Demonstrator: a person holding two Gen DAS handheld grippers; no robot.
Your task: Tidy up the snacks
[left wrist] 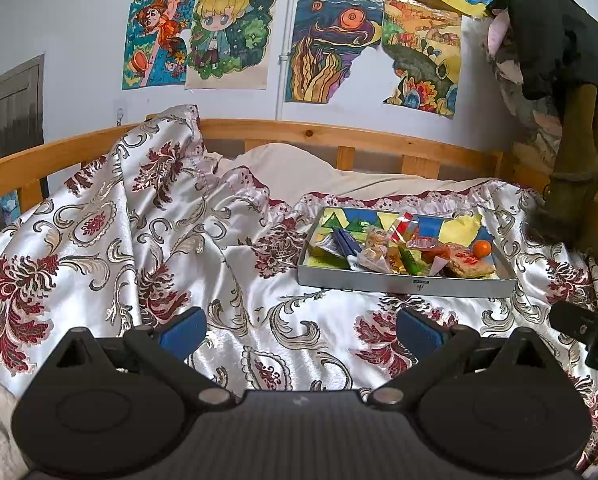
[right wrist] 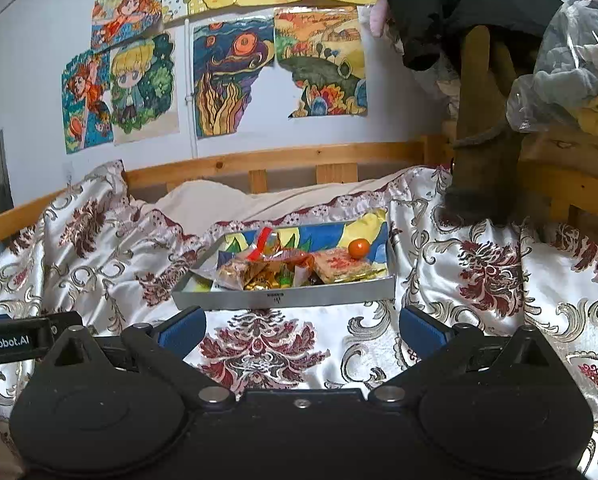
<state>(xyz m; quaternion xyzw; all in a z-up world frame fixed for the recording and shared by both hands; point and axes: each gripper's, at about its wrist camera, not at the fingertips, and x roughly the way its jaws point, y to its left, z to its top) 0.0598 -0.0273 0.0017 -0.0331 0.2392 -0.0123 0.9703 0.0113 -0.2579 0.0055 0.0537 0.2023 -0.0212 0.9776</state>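
The left gripper (left wrist: 301, 330) was spread wide, with nothing between its blue pads (left wrist: 183, 330). It hung over the blanket (left wrist: 99, 240), near the front of the bed. The right gripper (right wrist: 301, 330) was spread wide too, and it held nothing. It hung just in front of the tray (right wrist: 283, 298).

The tray was gray and flat, and it sat on the blanket toward the back of the bed. In the left view it lay ahead and to the right (left wrist: 403, 282). The snacks (right wrist: 283, 270) lay in a heap inside it. Some were in clear wrappers, some in gold, and one had a red strip on top. A flat pack with red print (right wrist: 341, 266) lay at the right side of the heap. A small orange (right wrist: 359, 248) sat by itself in the far right corner of the tray, close to that pack. The bottom of the tray had a bright picture in blue, yellow and green.

Behind the bed ran a wooden rail (right wrist: 279, 160). Many drawings (right wrist: 139, 88) were stuck on the white wall. Dark clothes (right wrist: 459, 12) hung at the right.
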